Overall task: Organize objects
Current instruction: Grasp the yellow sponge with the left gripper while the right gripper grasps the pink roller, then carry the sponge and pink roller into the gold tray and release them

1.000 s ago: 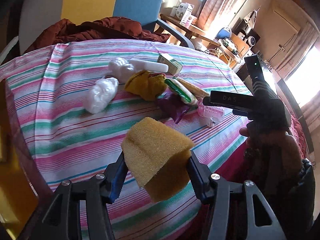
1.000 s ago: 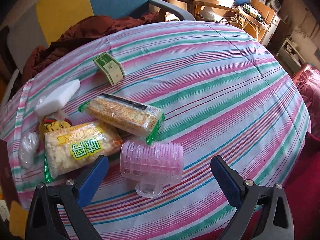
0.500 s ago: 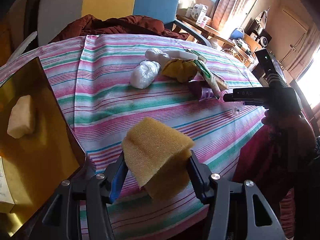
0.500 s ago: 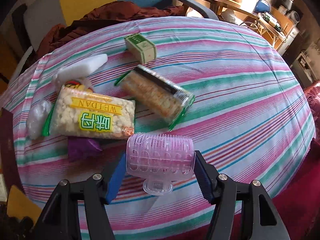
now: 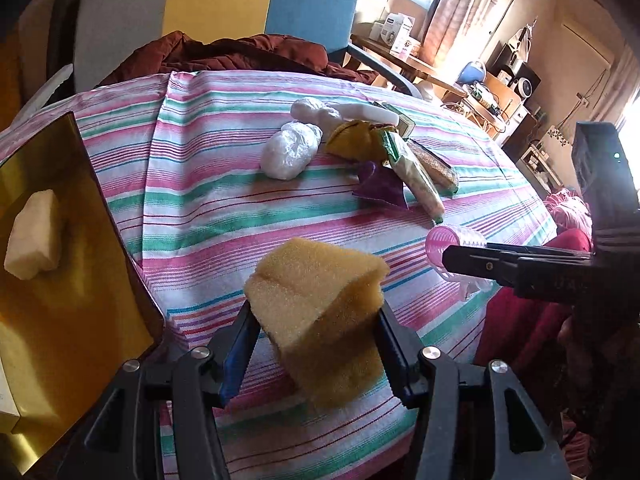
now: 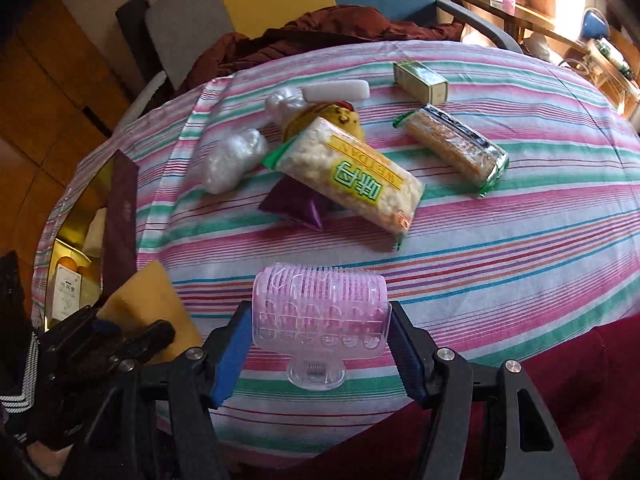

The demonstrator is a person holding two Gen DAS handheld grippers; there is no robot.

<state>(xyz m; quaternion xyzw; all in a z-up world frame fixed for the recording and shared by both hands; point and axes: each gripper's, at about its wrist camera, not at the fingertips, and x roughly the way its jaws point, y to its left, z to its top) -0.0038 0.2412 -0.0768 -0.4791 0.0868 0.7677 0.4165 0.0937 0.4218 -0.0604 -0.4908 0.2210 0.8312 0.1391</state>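
The yellow sponge (image 5: 320,312) is clamped between the two fingers of the left gripper (image 5: 316,344), compressed at its sides and held above the near edge of the striped tablecloth (image 5: 208,200). The pink hair roller (image 6: 320,316) is clamped end to end by the right gripper (image 6: 320,352), its clear clip pointing downward, also held above the near edge of the cloth. In the left wrist view, the roller sits at the tip of the right gripper, to the right of the sponge.

To the left of the sponge, an open box with a gold interior (image 5: 60,280) holds a pale block (image 5: 34,234).

Farther back on the cloth lies a cluster of items: a snack pack with green lettering (image 6: 348,180) resting over a purple packet (image 6: 296,204), a cracker pack (image 6: 456,148) to its right, a small green box (image 6: 420,80) behind that, two white plastic-wrapped bundles (image 6: 232,158), a yellow plush item (image 6: 332,114) and a white bar (image 6: 336,90).

Behind the table stands a chair draped with dark red fabric (image 5: 224,56).
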